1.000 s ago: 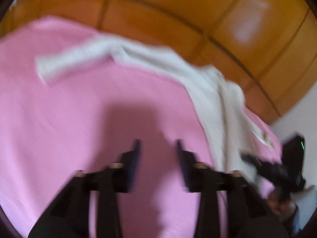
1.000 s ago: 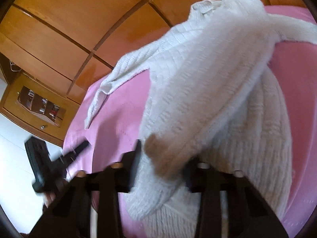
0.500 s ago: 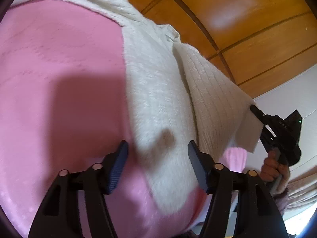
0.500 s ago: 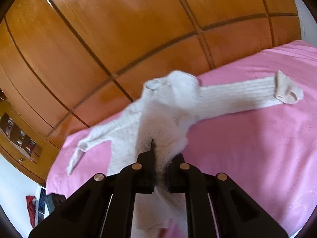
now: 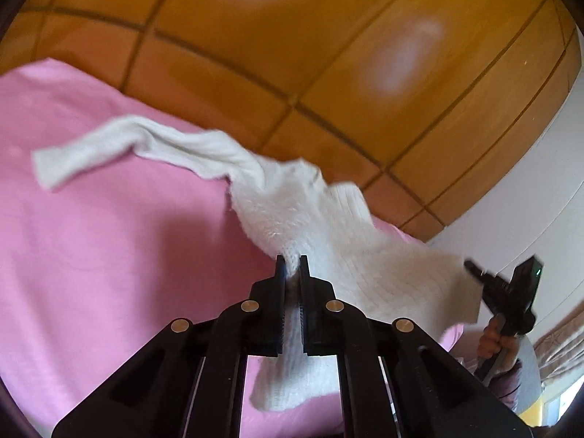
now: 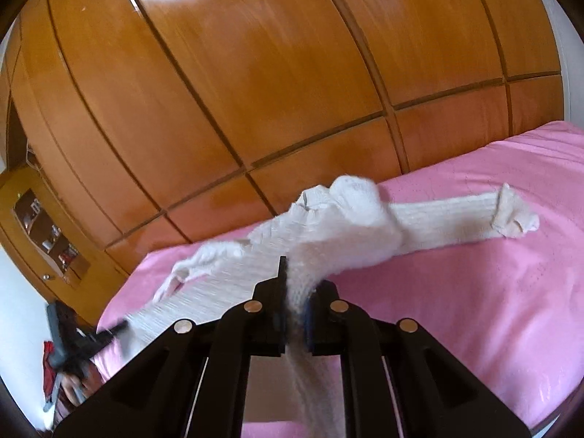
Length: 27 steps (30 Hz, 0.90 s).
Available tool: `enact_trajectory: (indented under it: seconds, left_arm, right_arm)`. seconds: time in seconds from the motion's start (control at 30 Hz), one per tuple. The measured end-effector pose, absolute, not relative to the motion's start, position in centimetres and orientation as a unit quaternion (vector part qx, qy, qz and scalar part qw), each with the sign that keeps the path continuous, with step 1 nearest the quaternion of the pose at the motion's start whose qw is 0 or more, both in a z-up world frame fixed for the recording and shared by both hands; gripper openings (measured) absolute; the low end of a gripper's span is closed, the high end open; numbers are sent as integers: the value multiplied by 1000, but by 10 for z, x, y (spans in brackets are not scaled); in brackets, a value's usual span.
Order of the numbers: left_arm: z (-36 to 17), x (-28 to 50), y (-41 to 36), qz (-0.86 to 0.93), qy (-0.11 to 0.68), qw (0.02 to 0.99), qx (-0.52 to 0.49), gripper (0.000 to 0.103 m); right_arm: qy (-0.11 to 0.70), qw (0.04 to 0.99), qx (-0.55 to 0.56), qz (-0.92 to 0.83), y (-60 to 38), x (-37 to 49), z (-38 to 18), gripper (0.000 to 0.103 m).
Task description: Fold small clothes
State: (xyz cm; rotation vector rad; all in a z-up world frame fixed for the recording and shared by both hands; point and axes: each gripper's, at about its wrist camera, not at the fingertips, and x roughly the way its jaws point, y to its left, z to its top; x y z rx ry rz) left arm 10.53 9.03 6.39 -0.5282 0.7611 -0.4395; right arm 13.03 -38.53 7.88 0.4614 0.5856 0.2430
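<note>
Glossy wooden wardrobe panels (image 6: 255, 73) rise behind a bed covered by a smooth pink sheet (image 5: 91, 255). A fuzzy white ribbed-knit sweater (image 5: 292, 211) lies spread across the sheet, sleeves outstretched. The left gripper (image 5: 291, 266) pinches its hem; the right gripper (image 6: 297, 284) is likewise clamped on the knit fabric.

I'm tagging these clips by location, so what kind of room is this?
Most likely a bedroom: a bed with a pink sheet, glossy wooden wardrobe doors right behind it, and a white knit sweater being handled on the bed.
</note>
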Motion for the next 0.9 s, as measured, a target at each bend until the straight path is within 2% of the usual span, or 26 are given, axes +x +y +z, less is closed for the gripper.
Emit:
enact_trajectory:
  seconds: [0.1, 0.33, 0.47, 0.5, 0.57, 0.6, 0.63, 0.7, 0.73, 0.8, 0.9]
  left_arm:
    - [59, 78, 108, -195, 385, 868, -245, 5]
    - [-44, 59, 97, -116, 496, 836, -204, 5]
    - [-60, 66, 106, -86, 505, 836, -198, 6]
    - [-58, 70, 110, -91, 499, 836, -206, 9]
    - [-54, 73, 122, -75, 481, 849, -206, 40]
    - [-49, 78, 132, -53, 466, 858, -208, 62]
    - [-46, 81, 138, -37, 455, 863, -215, 66]
    - [-44, 89, 157, -14, 445, 863, -239, 66]
    - [-45, 96, 169, 3, 441, 861, -254, 66]
    - [-45, 108, 186, 27, 428, 860, -274, 66]
    - [-44, 127, 206, 61, 419, 859, -289, 66]
  right_arm:
    - [318, 910, 239, 118, -386, 104, 48, 6]
    - [453, 850, 262, 57, -386, 70, -76, 6]
    - [471, 842, 261, 40, -391, 64, -99, 7]
    - [470, 845, 253, 37, -390, 64, -95, 12]
    - [454, 864, 217, 17, -385, 65, -81, 22]
    - [445, 872, 205, 10, -383, 67, -76, 38]
    - [434, 879, 198, 6, -381, 71, -69, 49]
    - [410, 892, 191, 19, -369, 77, -55, 53]
    - [405, 895, 185, 27, -363, 82, -52, 60]
    - [394, 902, 170, 50, -337, 94, -47, 66]
    - [396, 904, 139, 82, -299, 110, -48, 68]
